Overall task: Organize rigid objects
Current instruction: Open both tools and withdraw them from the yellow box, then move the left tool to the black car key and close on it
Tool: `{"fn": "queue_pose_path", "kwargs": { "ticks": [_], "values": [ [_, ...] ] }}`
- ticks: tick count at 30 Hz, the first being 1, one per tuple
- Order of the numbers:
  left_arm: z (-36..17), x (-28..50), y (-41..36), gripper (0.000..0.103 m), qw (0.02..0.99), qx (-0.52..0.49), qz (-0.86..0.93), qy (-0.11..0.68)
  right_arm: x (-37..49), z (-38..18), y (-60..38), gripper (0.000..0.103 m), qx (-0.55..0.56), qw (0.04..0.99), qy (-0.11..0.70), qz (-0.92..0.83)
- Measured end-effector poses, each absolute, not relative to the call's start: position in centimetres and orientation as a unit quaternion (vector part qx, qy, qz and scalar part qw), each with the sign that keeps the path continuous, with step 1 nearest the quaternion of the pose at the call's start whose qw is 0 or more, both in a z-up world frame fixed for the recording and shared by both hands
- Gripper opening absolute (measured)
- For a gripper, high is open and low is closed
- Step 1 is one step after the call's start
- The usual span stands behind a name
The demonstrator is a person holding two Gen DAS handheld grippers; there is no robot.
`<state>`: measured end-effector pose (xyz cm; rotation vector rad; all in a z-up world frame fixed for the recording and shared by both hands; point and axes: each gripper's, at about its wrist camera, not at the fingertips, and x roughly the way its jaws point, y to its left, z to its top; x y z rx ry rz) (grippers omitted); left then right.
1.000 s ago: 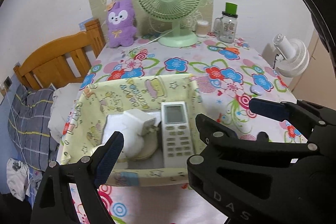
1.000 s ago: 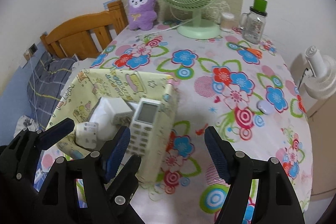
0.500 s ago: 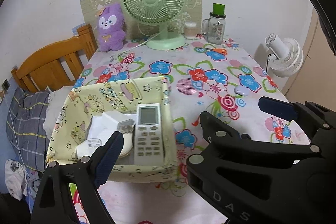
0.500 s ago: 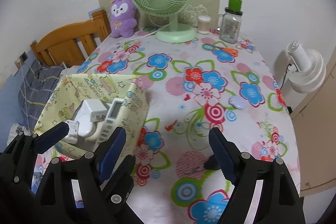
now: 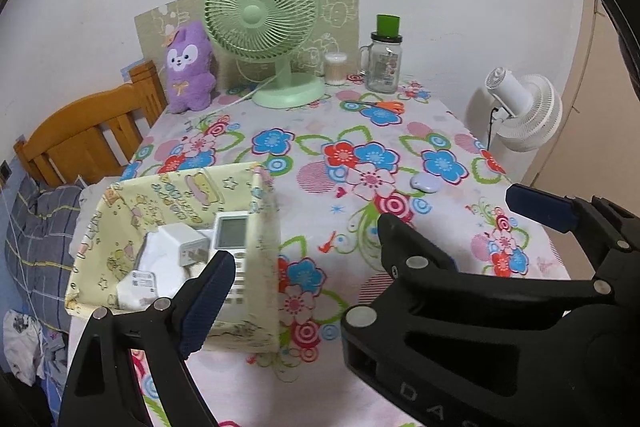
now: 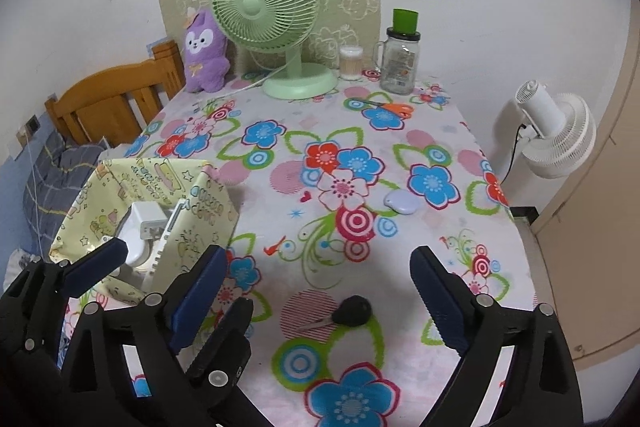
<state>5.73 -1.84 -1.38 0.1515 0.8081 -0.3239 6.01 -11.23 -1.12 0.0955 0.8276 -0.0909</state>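
My right hand-held gripper (image 6: 316, 291) has just been opening and now stands spread over the bench (image 6: 280, 211), nothing between its jaws, a black key (image 6: 352, 311) lying just below. My left hand-held gripper (image 5: 360, 239) is spread and empty beside the yellow fabric box (image 5: 256, 227), which holds the remote (image 5: 230, 239) and white adapter (image 5: 180, 243).

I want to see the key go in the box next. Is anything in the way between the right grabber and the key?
Nothing visible is. The black key lies alone on the flowered tablecloth, between the open jaws of the right gripper, which have just been opening. Bare cloth surrounds it. The yellow box sits off to the left.
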Motion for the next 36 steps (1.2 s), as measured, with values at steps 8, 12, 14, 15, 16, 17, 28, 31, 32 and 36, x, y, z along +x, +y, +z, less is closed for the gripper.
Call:
{"fn": "queue_pose_path", "kwargs": {
  "ticks": [8, 12, 14, 15, 16, 17, 28, 31, 32, 36],
  "values": [
    [-2.2, 5.3, -3.8, 0.093, 0.902, 0.073, -0.169, 0.390, 5.4, -1.8, -13.2, 0.097, 0.049, 0.912, 0.404, -0.056],
    [-2.6, 5.2, -4.5, 0.096, 0.903, 0.076, -0.166, 0.389, 5.2, -2.4, -14.0, 0.097, 0.049, 0.911, 0.405, -0.058],
    [-2.8, 5.0, -4.9, 0.098, 0.906, 0.078, -0.161, 0.383, 5.0, -2.6, -14.4, 0.097, 0.049, 0.911, 0.405, -0.059],
    [-2.9, 4.9, -5.0, 0.099, 0.907, 0.078, -0.160, 0.382, 4.9, -2.8, -14.6, 0.097, 0.049, 0.911, 0.405, -0.059],
    [-3.2, 4.9, -5.2, 0.100, 0.906, 0.077, -0.160, 0.384, 4.9, -2.8, -14.6, 0.097, 0.048, 0.911, 0.405, -0.059],
    [-3.3, 5.0, -5.3, 0.100, 0.905, 0.076, -0.161, 0.386, 4.9, -2.9, -14.7, 0.097, 0.049, 0.911, 0.404, -0.059],
    [-5.6, 5.0, -7.3, 0.103, 0.897, 0.081, -0.169, 0.400, 4.5, -5.5, -17.0, 0.097, 0.058, 0.907, 0.413, -0.057],
    [-6.4, 5.2, -7.7, 0.103, 0.895, 0.082, -0.172, 0.403, 4.4, -6.1, -17.2, 0.097, 0.051, 0.909, 0.408, -0.063],
    [-6.7, 5.2, -7.8, 0.103, 0.894, 0.080, -0.173, 0.406, 4.5, -6.2, -17.3, 0.097, 0.046, 0.910, 0.407, -0.064],
    [-8.0, 5.6, -8.1, 0.103, 0.887, 0.077, -0.174, 0.422, 4.8, -7.3, -17.7, 0.097, 0.041, 0.907, 0.413, -0.063]
  ]
}}
